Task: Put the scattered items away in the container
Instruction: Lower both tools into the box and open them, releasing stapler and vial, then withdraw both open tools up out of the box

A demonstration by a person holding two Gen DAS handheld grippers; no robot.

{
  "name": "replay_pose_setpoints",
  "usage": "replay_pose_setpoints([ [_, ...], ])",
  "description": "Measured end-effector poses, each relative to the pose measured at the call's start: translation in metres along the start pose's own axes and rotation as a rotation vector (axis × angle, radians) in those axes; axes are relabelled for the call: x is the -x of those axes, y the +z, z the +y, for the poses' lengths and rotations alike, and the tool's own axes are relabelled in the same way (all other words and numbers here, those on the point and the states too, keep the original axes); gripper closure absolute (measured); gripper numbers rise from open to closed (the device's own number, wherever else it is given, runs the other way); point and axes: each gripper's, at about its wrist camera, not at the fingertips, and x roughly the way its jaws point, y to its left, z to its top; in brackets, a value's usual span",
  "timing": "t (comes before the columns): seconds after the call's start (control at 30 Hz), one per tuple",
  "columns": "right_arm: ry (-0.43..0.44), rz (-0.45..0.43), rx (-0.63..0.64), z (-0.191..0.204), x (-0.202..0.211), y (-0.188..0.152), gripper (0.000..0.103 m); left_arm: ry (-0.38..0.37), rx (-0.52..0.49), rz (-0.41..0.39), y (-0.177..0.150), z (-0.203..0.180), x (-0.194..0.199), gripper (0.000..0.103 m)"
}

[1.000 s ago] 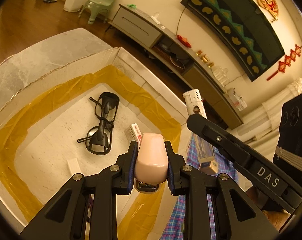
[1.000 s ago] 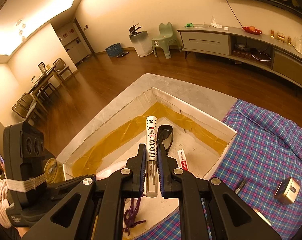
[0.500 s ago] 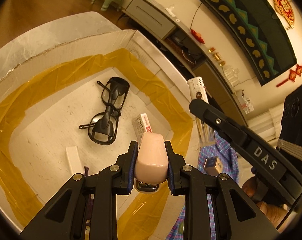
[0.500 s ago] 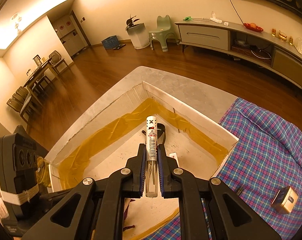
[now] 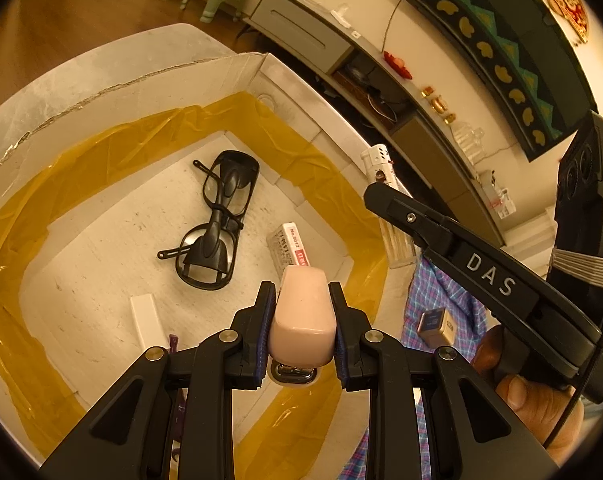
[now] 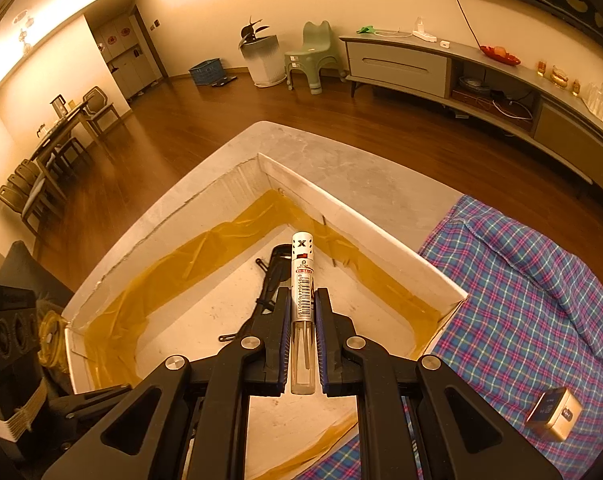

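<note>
With glasses (image 5: pixel 217 220) already in the box (image 5: pixel 301 80), the left tongs (image 5: pixel 301 312) clamp a pink stapler (image 5: pixel 303 316), the right tongs (image 6: pixel 302 320) a slim tube (image 6: pixel 302 280), and a small tin (image 6: pixel 555 412) waits outside.

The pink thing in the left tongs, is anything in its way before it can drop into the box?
Nothing visible blocks it. The pink thing hangs over the box, whose top is open. Right below lies a white carton, with black glasses a bit farther in, so it might land on the carton.
</note>
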Motion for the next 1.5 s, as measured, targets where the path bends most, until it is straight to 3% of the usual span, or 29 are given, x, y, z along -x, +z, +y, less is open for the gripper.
replay_pose_setpoints([
  [0.2,-0.029,0.003,-0.019,-0.009,-0.005,0.0,0.088,0.0,0.012,-0.014,0.002,0.004,0.005,0.064],
  [0.53,-0.022,0.009,-0.009,-0.001,-0.007,-0.005,0.086,-0.015,0.048,-0.038,0.009,0.017,0.017,0.063],
  [1.2,-0.038,0.051,0.052,0.03,0.009,-0.019,0.085,0.097,-0.084,-0.13,0.002,0.012,0.046,0.063],
  [1.5,-0.046,0.072,0.092,0.046,0.021,-0.029,0.085,0.101,-0.098,-0.164,0.001,0.017,0.06,0.063],
])
